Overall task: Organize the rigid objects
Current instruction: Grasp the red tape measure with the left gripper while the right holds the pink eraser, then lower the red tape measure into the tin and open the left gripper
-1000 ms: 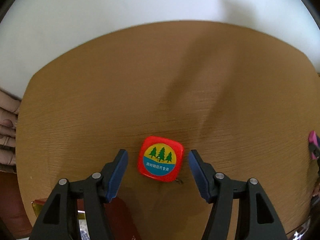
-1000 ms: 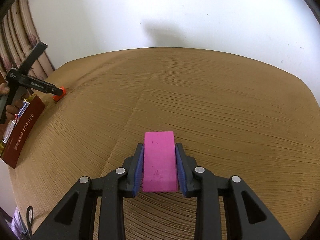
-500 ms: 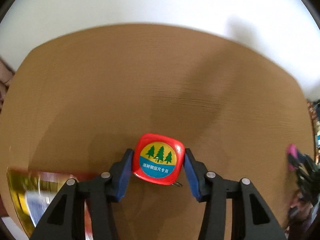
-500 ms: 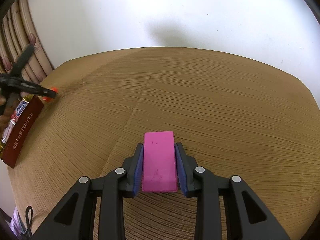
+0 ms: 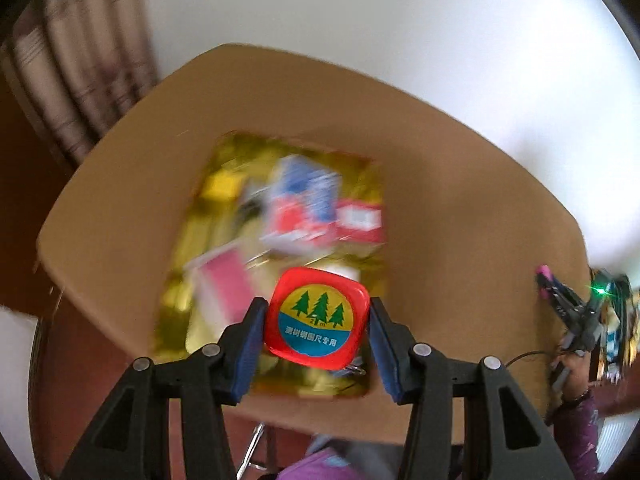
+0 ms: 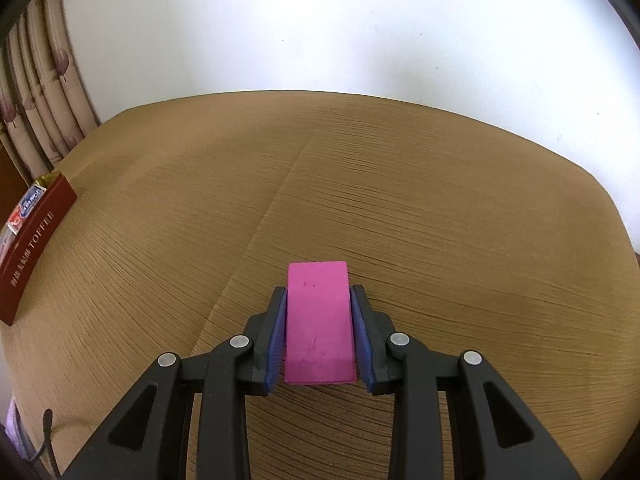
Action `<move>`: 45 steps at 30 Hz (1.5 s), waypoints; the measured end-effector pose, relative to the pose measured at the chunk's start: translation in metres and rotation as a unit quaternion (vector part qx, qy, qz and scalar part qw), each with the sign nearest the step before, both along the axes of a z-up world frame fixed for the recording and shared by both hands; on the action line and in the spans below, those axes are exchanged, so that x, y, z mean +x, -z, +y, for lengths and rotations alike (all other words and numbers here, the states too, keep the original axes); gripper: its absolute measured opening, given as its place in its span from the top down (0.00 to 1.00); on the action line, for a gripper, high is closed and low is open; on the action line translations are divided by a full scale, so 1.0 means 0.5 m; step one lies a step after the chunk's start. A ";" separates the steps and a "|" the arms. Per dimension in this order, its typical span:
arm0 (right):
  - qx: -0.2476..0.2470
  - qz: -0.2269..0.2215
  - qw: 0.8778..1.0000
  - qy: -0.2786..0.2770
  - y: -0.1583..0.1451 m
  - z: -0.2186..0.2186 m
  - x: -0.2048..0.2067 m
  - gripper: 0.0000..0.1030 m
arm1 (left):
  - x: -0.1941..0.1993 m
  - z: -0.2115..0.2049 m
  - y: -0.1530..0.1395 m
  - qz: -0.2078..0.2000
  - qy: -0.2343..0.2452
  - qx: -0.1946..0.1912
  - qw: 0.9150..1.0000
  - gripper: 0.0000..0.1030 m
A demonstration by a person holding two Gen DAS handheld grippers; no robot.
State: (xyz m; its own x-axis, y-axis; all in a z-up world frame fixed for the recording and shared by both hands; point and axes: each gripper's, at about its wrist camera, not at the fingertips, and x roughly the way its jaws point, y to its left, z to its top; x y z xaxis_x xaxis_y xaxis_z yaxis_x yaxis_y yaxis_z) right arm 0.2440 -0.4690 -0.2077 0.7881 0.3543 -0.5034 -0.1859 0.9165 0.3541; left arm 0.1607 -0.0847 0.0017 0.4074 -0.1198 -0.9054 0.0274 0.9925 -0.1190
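Note:
My left gripper is shut on a red square tape measure with a pine-tree label and holds it in the air above a gold-lined box that contains several blurred items. My right gripper is shut on a pink rectangular block low over the brown wooden table. The same box shows at the far left of the right wrist view as a dark red TOFFEE box. The right gripper with the pink block also shows at the right edge of the left wrist view.
A striped curtain hangs left of the table against a white wall. The box sits at the table's left edge. A cable hangs at the near left corner.
My left gripper closed on the tape measure, lifted it off the table and swung left over the open box. The right gripper has stayed in place with the pink block.

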 end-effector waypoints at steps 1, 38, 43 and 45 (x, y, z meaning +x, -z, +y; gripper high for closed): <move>-0.002 0.000 1.000 0.001 -0.001 0.005 0.000 0.72 | -0.014 0.025 0.002 0.000 -0.011 0.004 1.000 0.51; -0.034 0.002 0.999 0.021 -0.015 0.093 0.008 0.72 | -0.010 0.052 0.179 0.005 -0.027 -0.020 0.999 0.50; -0.035 0.002 0.999 0.021 -0.016 0.099 0.009 0.72 | -0.031 0.042 0.184 -0.004 -0.012 -0.001 1.000 0.50; -0.035 0.002 0.999 0.021 -0.016 0.099 0.009 0.72 | -0.037 0.045 0.185 -0.007 -0.017 -0.001 1.000 0.50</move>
State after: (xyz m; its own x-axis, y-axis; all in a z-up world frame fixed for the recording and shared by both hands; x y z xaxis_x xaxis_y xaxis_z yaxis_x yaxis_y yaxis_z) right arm 0.2483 -0.4197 -0.1999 0.7998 0.2849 -0.5283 -0.1452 0.9459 0.2902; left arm 0.1420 -0.0624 -0.0909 0.4233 -0.1082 -0.8995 -0.0047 0.9926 -0.1216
